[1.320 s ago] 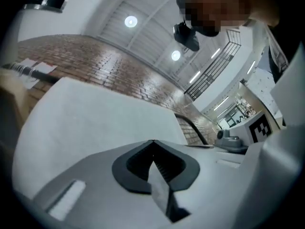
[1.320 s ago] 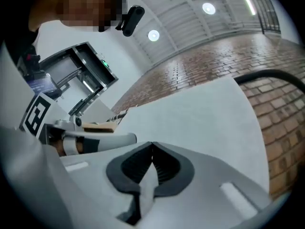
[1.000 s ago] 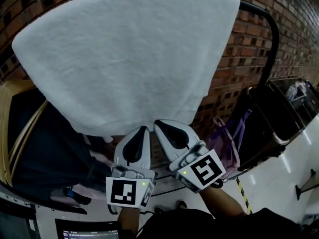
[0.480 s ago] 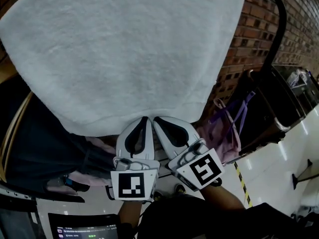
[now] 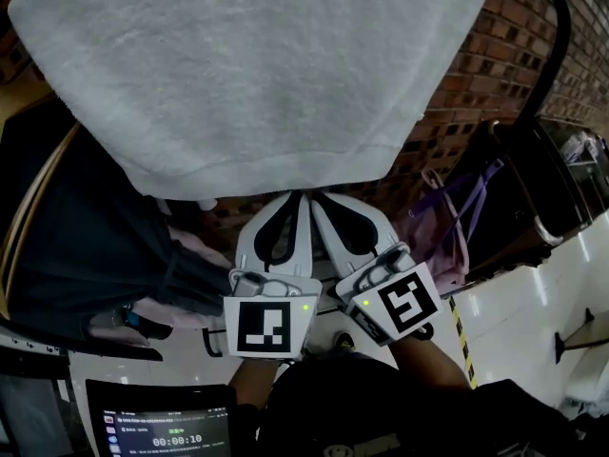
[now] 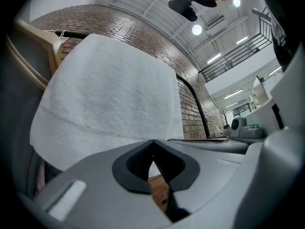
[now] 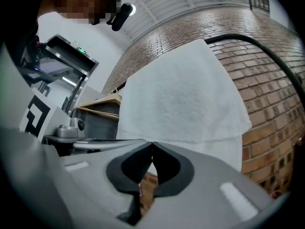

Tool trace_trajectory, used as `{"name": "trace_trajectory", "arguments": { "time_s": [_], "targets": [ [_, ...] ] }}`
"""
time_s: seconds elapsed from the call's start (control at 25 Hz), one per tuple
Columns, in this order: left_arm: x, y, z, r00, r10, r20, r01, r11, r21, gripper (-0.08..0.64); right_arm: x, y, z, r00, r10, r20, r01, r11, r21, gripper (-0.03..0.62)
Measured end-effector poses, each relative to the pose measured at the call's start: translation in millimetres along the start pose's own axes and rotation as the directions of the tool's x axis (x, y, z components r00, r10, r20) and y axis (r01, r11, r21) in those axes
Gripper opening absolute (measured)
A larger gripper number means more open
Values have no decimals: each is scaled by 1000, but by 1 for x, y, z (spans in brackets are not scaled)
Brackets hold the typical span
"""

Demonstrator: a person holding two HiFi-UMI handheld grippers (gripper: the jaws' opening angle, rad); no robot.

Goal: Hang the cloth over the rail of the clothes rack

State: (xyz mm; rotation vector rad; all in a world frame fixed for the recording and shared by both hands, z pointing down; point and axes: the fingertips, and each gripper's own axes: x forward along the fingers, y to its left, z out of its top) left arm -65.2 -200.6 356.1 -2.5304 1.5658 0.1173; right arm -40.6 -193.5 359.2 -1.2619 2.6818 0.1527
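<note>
Head view: white towel (image 5: 257, 74) hangs draped over the black rail (image 5: 559, 36) of the clothes rack, so hanging looks essentially done. Left gripper (image 5: 301, 198) and right gripper (image 5: 317, 198) are both closed, side by side at its lower hem. A pinch on the hem cannot be confirmed. Probably only withdrawal remains.

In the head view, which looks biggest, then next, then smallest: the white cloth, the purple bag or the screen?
1. the cloth, by far the biggest.
2 and 3. the bag and the screen look about alike. The picture's edge cuts the screen off, so I won't rank those two.
</note>
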Motion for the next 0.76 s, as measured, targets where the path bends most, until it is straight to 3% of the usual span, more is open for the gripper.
{"name": "trace_trajectory", "arguments": {
  "time_s": [0.76],
  "targets": [
    [1, 3, 4, 1000, 14, 19, -13, 999, -35, 8, 2, 1, 5, 1000, -5, 13, 5, 1000, -16, 5]
  ]
}}
